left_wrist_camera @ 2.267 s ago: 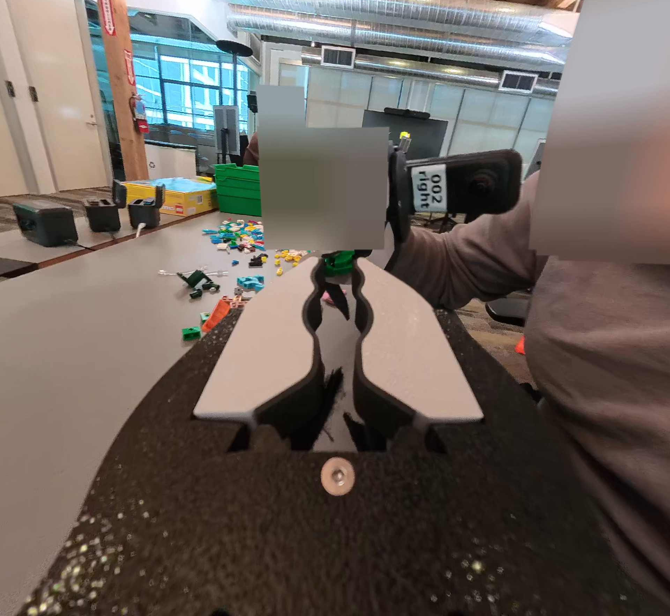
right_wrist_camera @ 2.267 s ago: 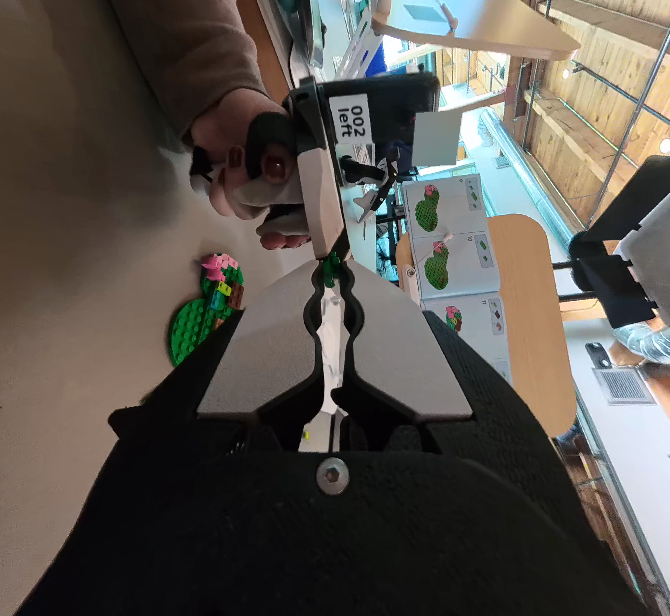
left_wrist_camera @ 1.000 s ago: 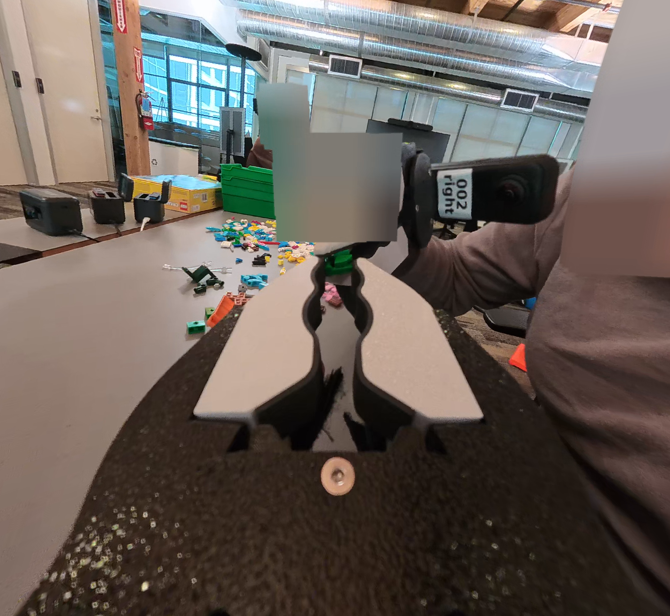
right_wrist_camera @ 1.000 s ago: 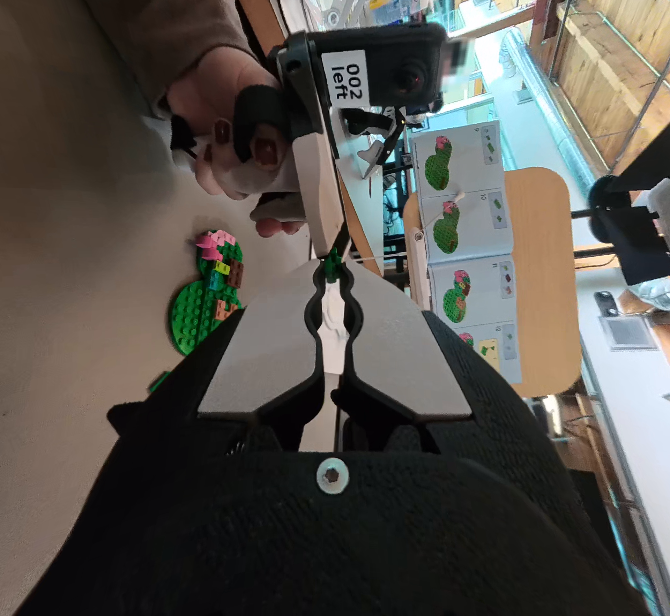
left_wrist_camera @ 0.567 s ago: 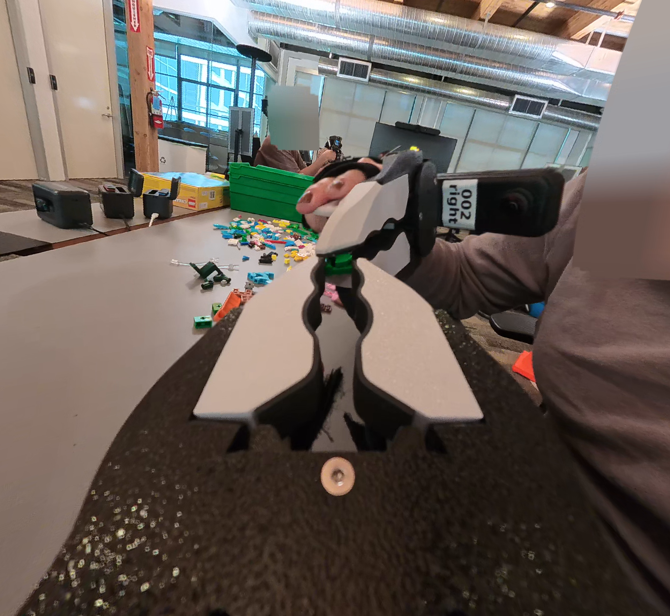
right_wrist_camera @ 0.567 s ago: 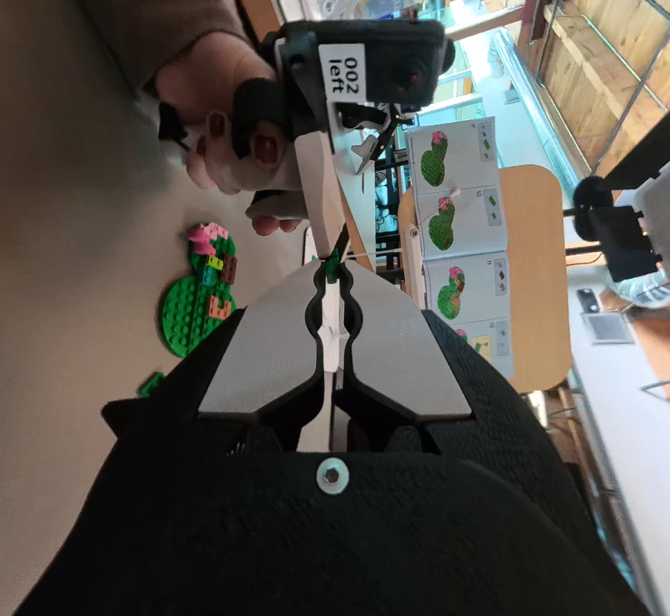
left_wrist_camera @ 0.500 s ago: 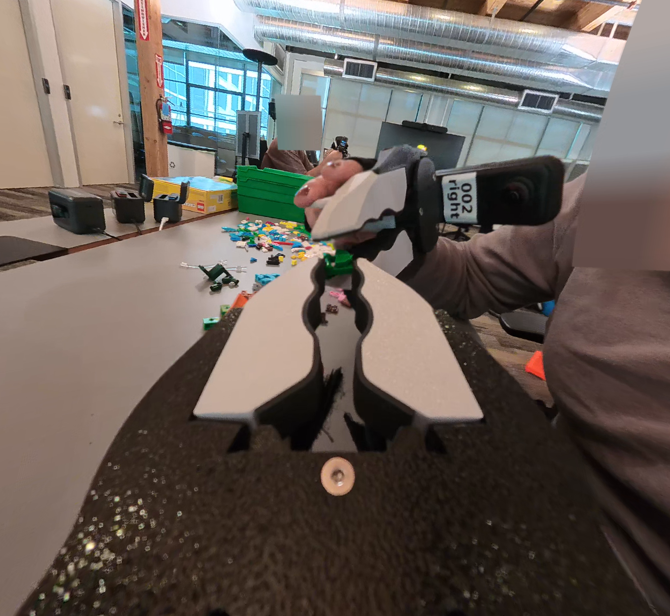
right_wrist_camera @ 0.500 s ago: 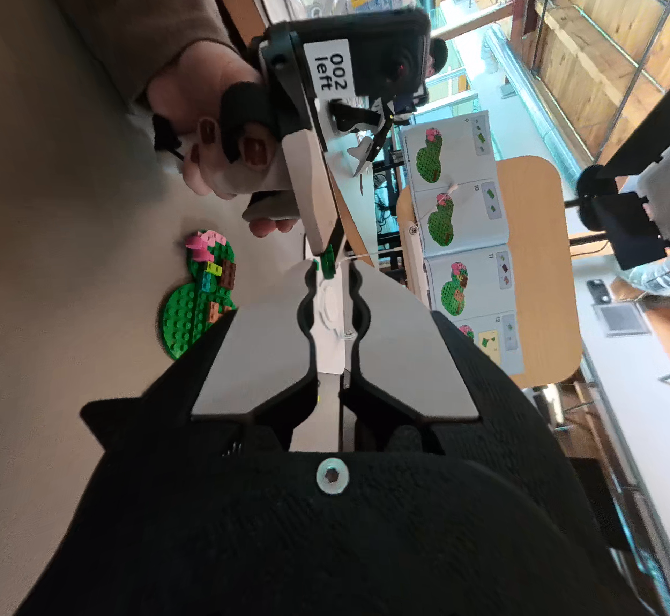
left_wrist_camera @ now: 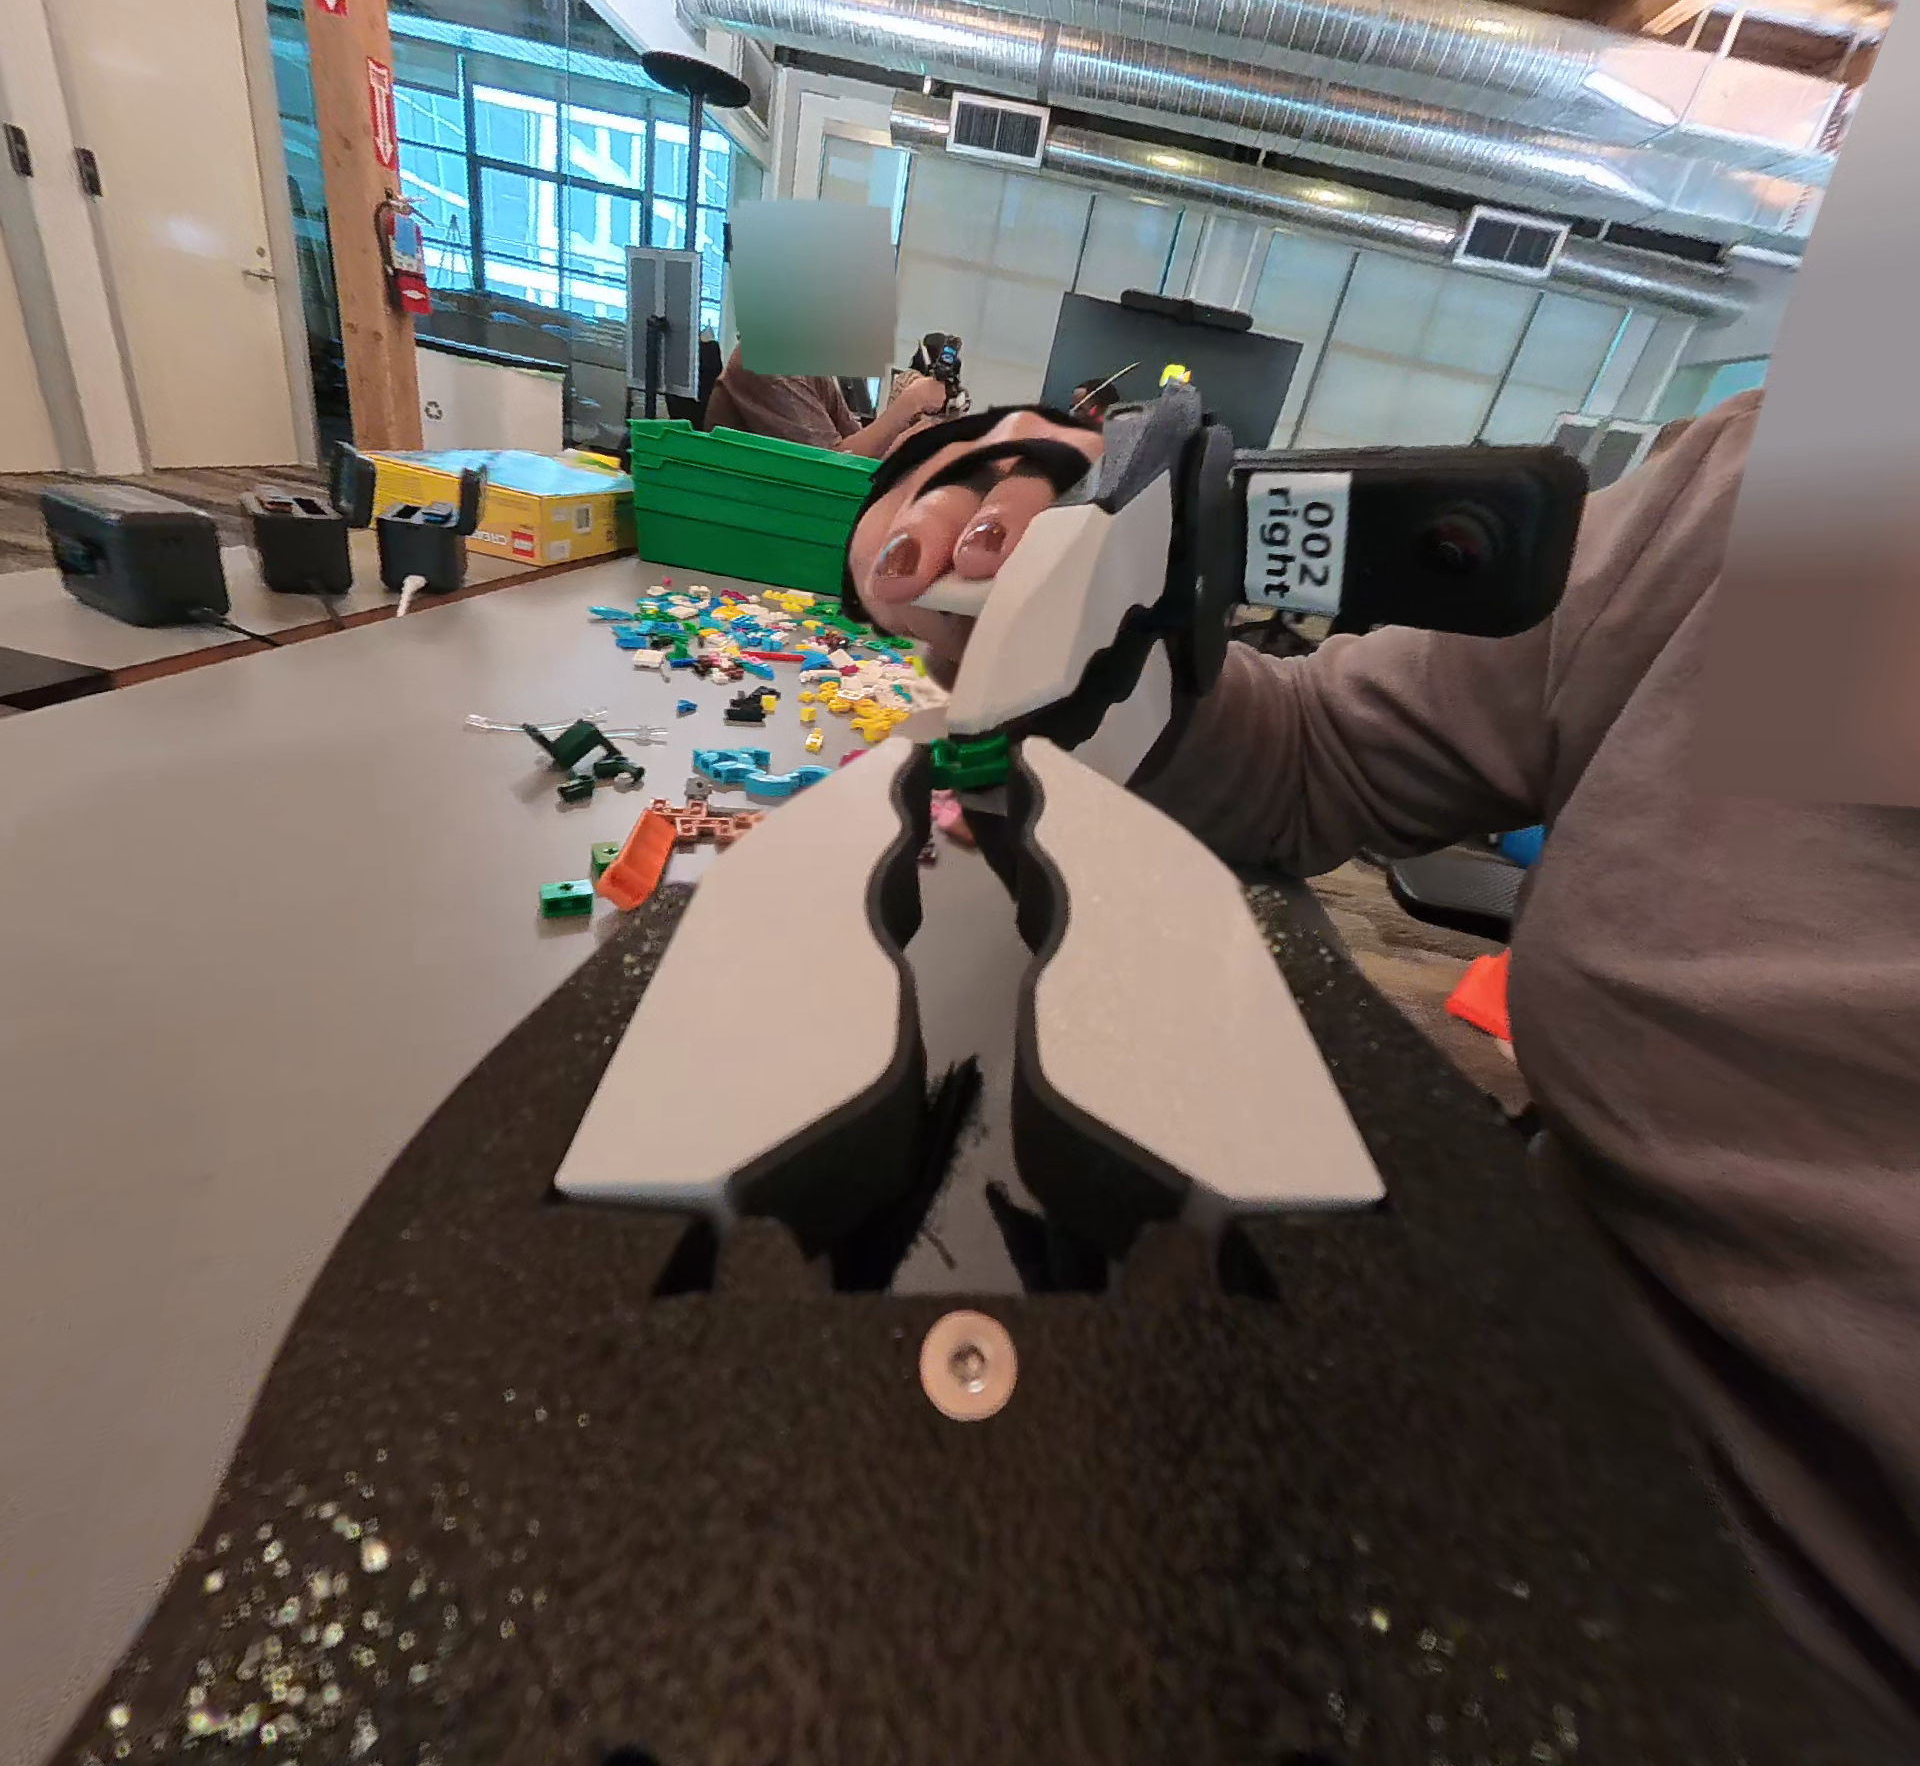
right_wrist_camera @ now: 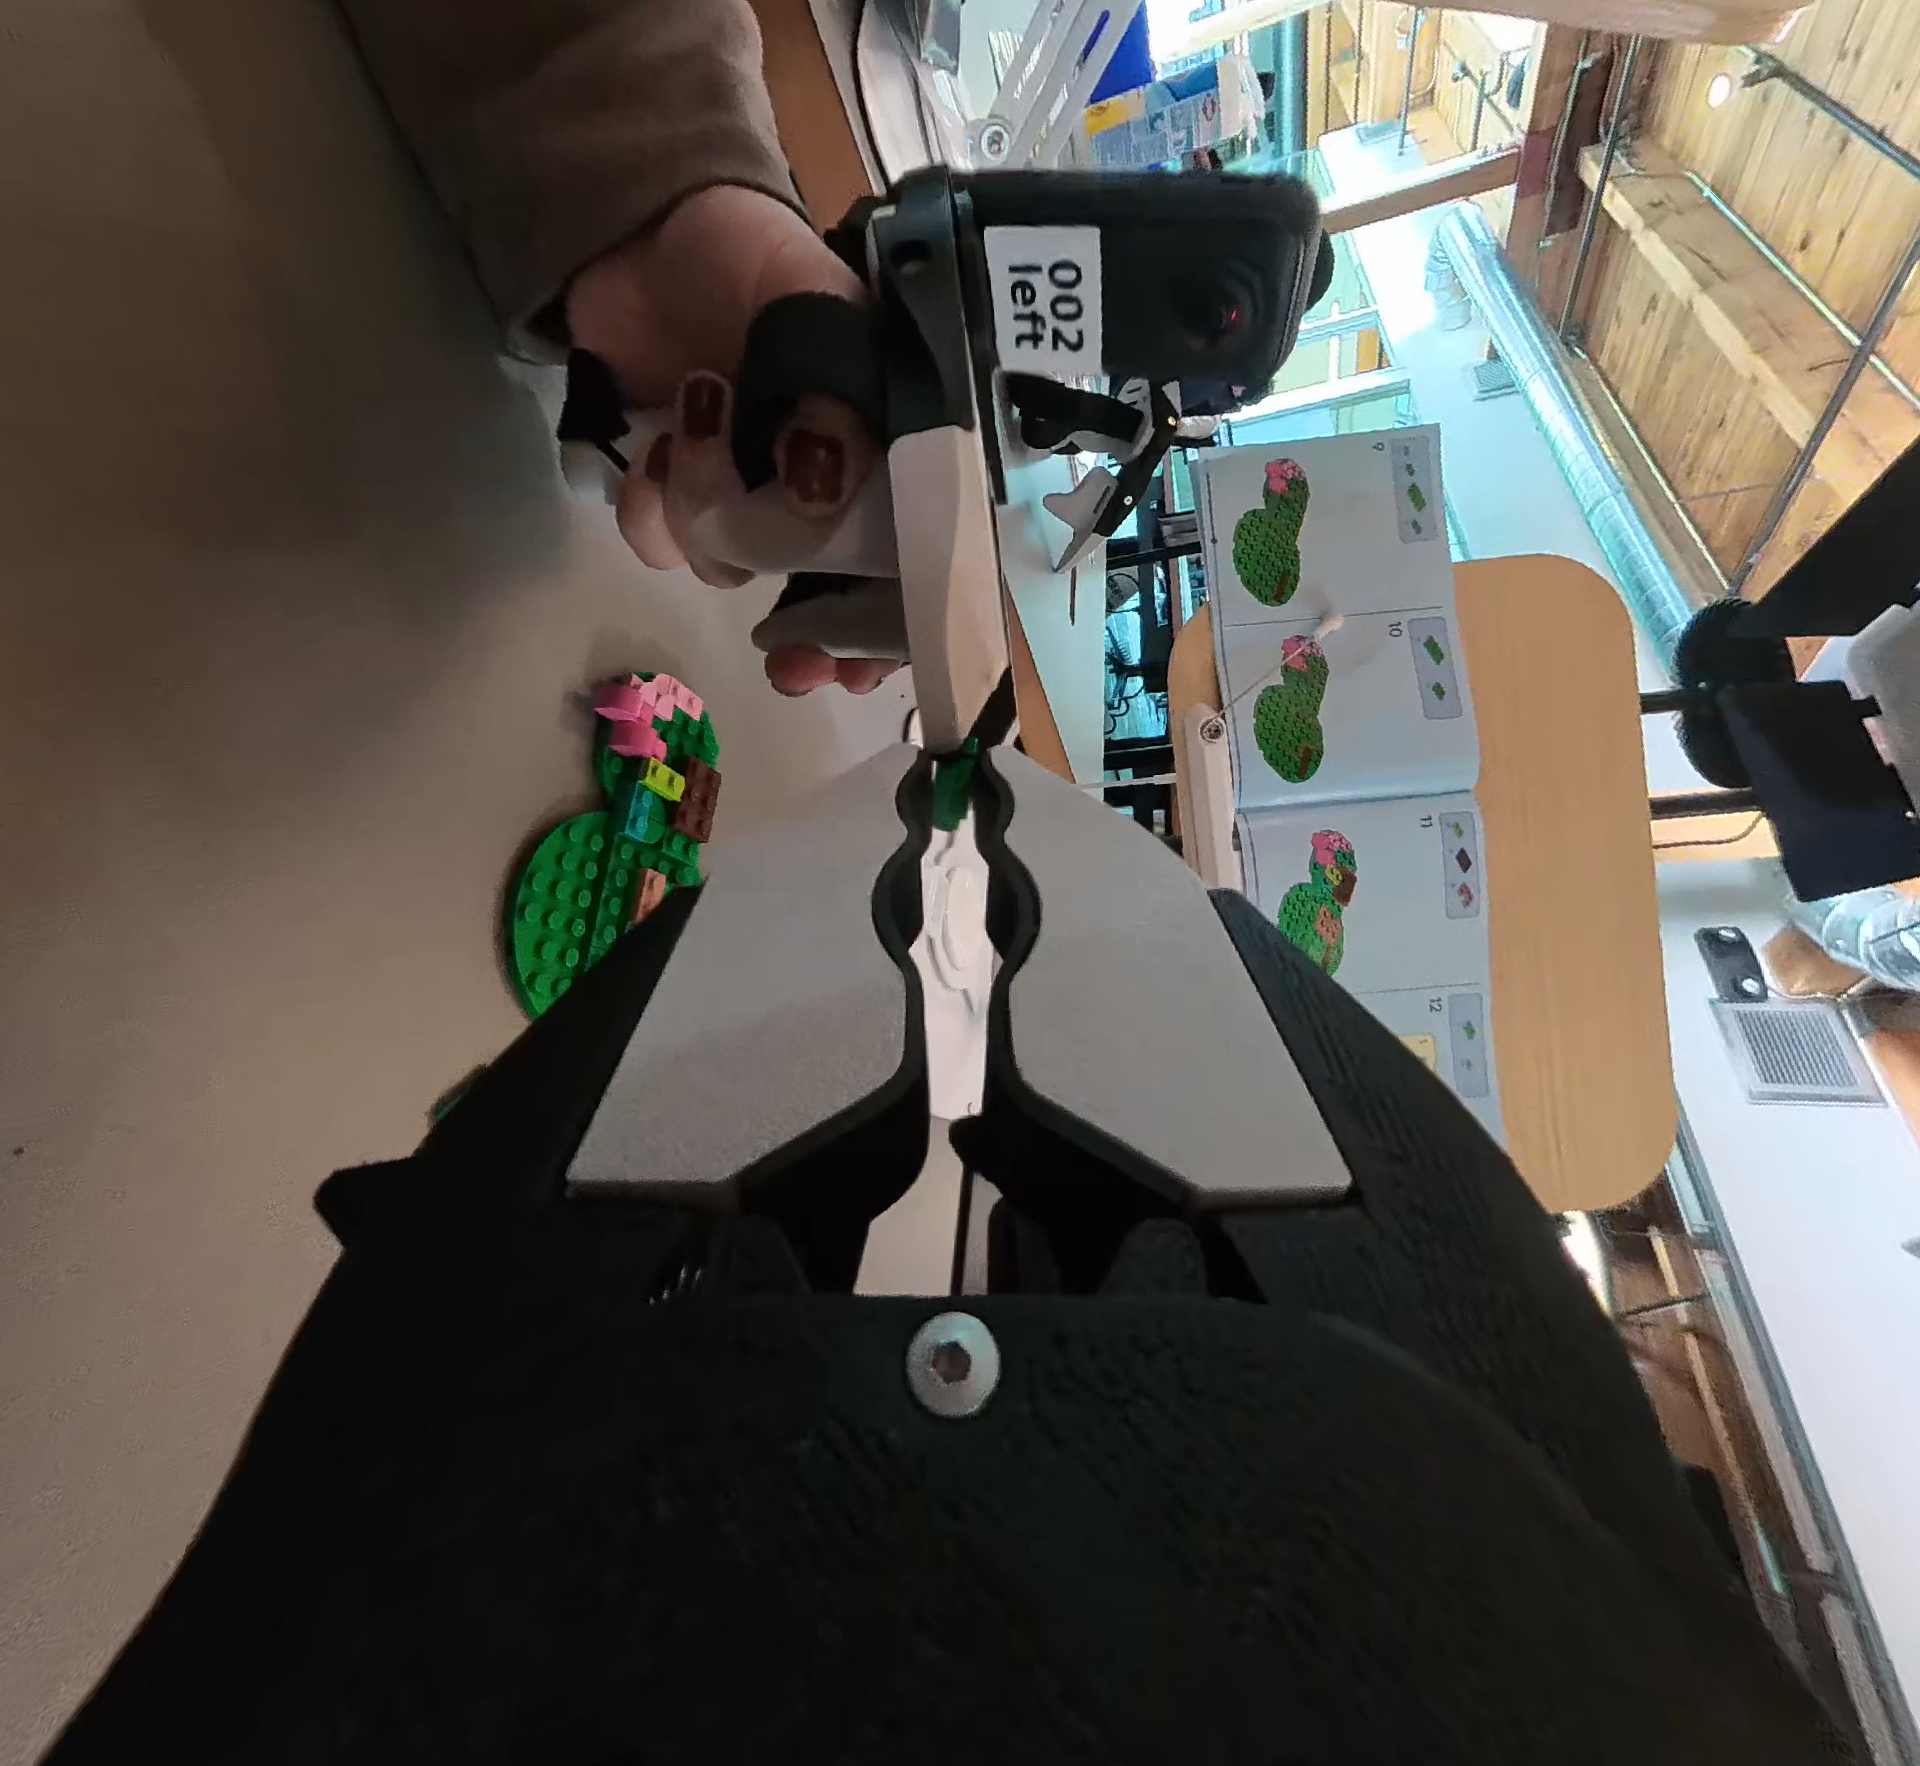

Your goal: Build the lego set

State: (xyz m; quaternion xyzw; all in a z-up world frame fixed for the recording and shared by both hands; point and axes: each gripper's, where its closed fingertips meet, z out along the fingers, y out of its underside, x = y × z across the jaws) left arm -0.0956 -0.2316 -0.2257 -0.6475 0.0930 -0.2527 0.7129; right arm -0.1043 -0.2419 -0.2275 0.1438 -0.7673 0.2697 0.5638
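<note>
A small green lego piece (left_wrist_camera: 966, 758) sits between the tips of my left gripper (left_wrist_camera: 966, 776), which is shut on it above the grey table. My right gripper (left_wrist_camera: 982, 729) comes down from above and meets the same piece tip to tip. In the right wrist view my right gripper (right_wrist_camera: 951, 776) is shut on the green piece (right_wrist_camera: 951, 791), and the left gripper (right_wrist_camera: 951, 734) reaches in from above. The partly built green plate with pink, yellow and brown bricks (right_wrist_camera: 613, 864) lies flat on the table (right_wrist_camera: 260, 781) to the left.
A pile of loose coloured pieces (left_wrist_camera: 769, 646) lies mid-table, with an orange piece (left_wrist_camera: 639, 869) and a small green brick (left_wrist_camera: 566, 901) nearer. Green bins (left_wrist_camera: 748, 511), a yellow box (left_wrist_camera: 520, 511) and black cases (left_wrist_camera: 135, 553) stand at the back. An open instruction booklet (right_wrist_camera: 1340, 781) leans on a wooden stand. My left and right fingertips are right by each other.
Half a second ago my right gripper was lifted off and wider open. It has come back down and closed on the green piece held by the left gripper.
</note>
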